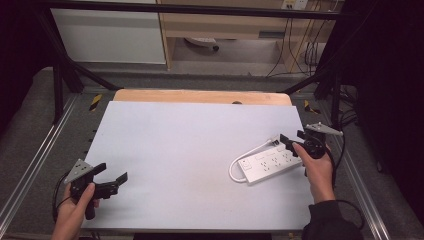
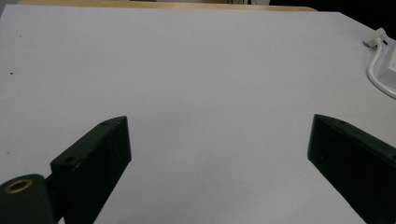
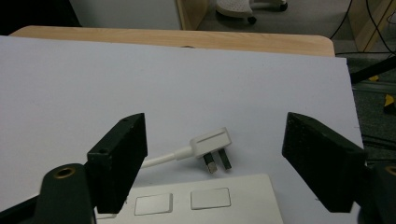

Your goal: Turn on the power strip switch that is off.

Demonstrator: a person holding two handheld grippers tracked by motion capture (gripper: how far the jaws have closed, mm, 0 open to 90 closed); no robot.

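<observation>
A white power strip [image 1: 266,163] lies at the right of the white table top [image 1: 190,150], its white cable [image 1: 240,159] looping round to a white plug [image 3: 212,144] that rests on its side with its metal pins toward me. My right gripper [image 1: 291,138] hovers open over the far end of the strip [image 3: 205,200], the plug lying between and beyond its jaws. My left gripper [image 1: 113,173] is open near the front left corner, with bare table between its jaws. The cable [image 2: 379,77] and plug show at the right edge of the left gripper view.
A wooden board edge [image 1: 200,96] runs along the table's far side. Dark metal frame rails [image 1: 37,150] flank the table. Beyond stand a pale wooden cabinet [image 1: 225,25] and hanging cables [image 1: 300,50].
</observation>
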